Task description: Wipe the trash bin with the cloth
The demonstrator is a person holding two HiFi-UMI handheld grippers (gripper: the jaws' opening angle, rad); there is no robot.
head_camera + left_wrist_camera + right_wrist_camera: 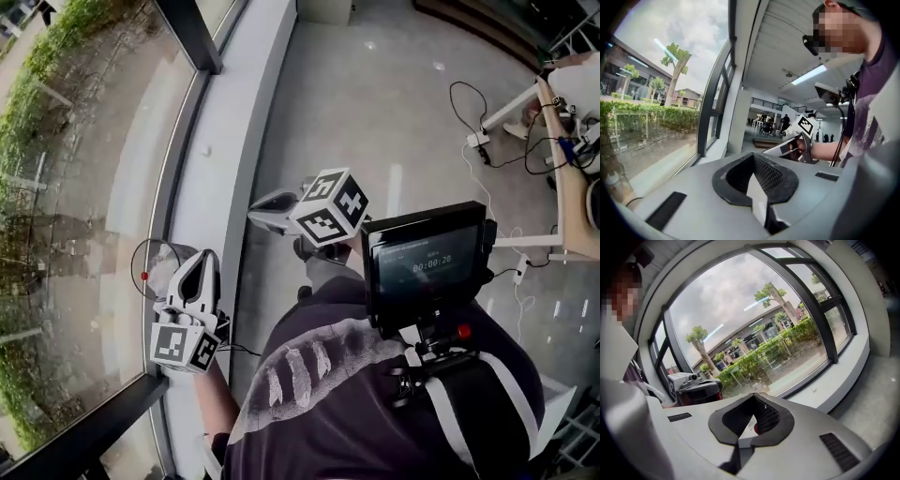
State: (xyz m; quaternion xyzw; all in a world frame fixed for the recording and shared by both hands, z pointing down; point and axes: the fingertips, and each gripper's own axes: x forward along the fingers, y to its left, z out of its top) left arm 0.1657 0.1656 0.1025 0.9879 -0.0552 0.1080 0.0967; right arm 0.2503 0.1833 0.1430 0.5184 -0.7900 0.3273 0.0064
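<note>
left gripper (201, 262): jaws fully closed, pad against pad, nothing held. in the left gripper view the two black pads (771, 176) meet at the tips, and only an empty wedge-shaped gap sits behind them. in the head view this gripper is at the lower left, over the window sill (220, 141), with its jaws pointing toward the window glass (94, 187).

right gripper (255, 215): jaws fully closed, nothing held. in the right gripper view the pads (766, 416) touch at the tips with the same empty gap behind them. in the head view it sits near the centre, above the left gripper in the picture, with its marker cube (330, 206) toward the person and its jaws pointing at the sill. the two grippers are near each other but do not touch.

trash bin and cloth: cannot be located in any of the three views.

surroundings: the person wears a dark shirt (328, 394) and stands just beside the sill on a grey floor (375, 112). a chest-mounted screen (427, 262) shows a timer. a table (572, 197) with cables (469, 141) stands at the far right, well apart from both grippers. a hedge (759, 359) and trees (701, 343) are outside the glass.
</note>
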